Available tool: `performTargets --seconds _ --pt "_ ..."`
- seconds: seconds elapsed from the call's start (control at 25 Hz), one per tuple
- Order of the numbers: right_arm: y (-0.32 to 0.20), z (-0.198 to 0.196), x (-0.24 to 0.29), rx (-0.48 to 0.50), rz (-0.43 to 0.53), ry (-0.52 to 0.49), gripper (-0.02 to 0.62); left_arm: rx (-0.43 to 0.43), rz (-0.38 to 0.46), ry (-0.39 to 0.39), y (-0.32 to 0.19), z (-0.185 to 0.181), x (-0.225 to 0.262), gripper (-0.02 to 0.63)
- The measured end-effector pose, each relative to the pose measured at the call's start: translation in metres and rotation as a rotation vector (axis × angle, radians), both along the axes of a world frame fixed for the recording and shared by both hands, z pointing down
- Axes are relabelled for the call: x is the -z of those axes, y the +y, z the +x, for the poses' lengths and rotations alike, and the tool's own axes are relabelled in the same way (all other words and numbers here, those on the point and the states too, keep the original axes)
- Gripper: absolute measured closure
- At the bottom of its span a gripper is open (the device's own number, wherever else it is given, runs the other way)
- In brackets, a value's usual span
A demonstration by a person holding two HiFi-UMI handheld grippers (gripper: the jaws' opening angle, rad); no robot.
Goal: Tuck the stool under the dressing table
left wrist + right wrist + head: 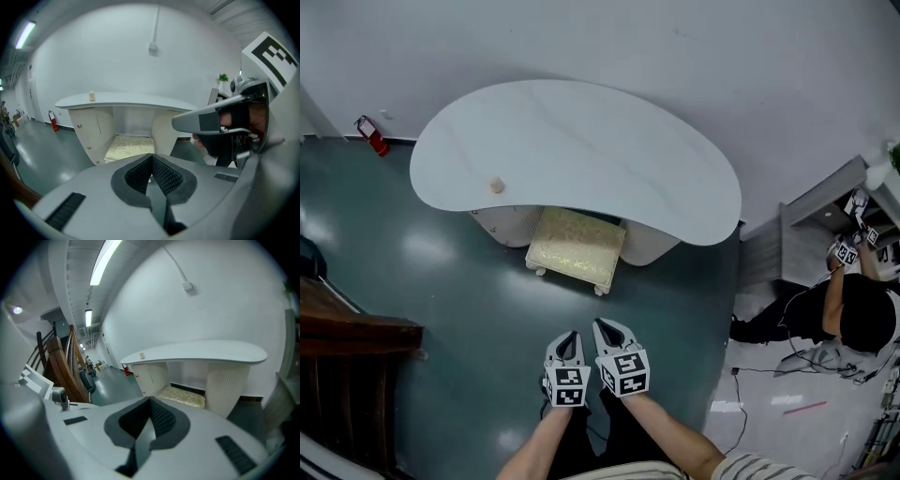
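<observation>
roughly half of the stool [575,247] sits under the tabletop [581,131] of the table, in the gap between its two pedestals; the near half, with two small white feet, pokes out onto the glossy floor [469,309] on the person's side.

the left gripper [569,336] and right gripper [602,325] hang side by side, well back from the table and not touching the stool. each gripper view shows its fingers [138,176] [164,419] clenched tip to tip with nothing between them.

the stool looks low and small, so probably light. its cushion [581,239] looks padded and would likely give under a push, soaking up force instead of passing it on, and pinching the fabric could mark it. the base below it, with the feet, should be stiff. on so smooth a floor the feet ought to slide with little effort.

so no grasp seems needed. closed fingers can serve as pushers, one near each outer corner of the stool's near edge, set low on the hard base and not on the cushion. pushing at both corners evenly should keep it square to the table; a one-sided shove would likely swing it into a pedestal.
</observation>
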State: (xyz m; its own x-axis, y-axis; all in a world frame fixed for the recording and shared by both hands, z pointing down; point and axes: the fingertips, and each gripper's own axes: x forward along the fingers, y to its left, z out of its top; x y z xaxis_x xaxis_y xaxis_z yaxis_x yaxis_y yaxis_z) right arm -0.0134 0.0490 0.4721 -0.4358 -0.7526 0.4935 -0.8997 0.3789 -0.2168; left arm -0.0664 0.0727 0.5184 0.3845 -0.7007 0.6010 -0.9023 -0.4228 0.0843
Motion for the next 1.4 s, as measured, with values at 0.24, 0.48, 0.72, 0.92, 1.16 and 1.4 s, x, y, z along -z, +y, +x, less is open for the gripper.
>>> performTargets --seconds 0.24,0.48,0.72,0.92,1.16,1.4 --pt "0.029 0.000 0.043 0.011 0.030 -0.002 0.581 0.021 0.060 0.041 0.026 -0.006 0.049 0.600" --pt "0.041 -0.004 0.097 0.028 0.075 -0.008 0.582 0.034 0.109 0.086 0.035 -0.016 0.107 0.600" --pt "0.049 -0.001 0.152 0.051 0.130 -0.020 0.581 0.002 0.173 0.114 0.042 -0.006 0.164 0.600" --pt "0.052 -0.015 0.200 0.075 0.204 -0.039 0.583 0.014 0.220 0.157 0.040 -0.008 0.210 0.600" --pt "0.039 -0.027 0.259 0.110 0.316 -0.057 0.582 0.016 0.320 0.179 0.022 -0.014 0.266 0.600" --pt "0.038 -0.027 0.311 0.105 0.408 -0.095 0.582 0.046 0.345 0.287 0.021 -0.015 0.317 0.600"
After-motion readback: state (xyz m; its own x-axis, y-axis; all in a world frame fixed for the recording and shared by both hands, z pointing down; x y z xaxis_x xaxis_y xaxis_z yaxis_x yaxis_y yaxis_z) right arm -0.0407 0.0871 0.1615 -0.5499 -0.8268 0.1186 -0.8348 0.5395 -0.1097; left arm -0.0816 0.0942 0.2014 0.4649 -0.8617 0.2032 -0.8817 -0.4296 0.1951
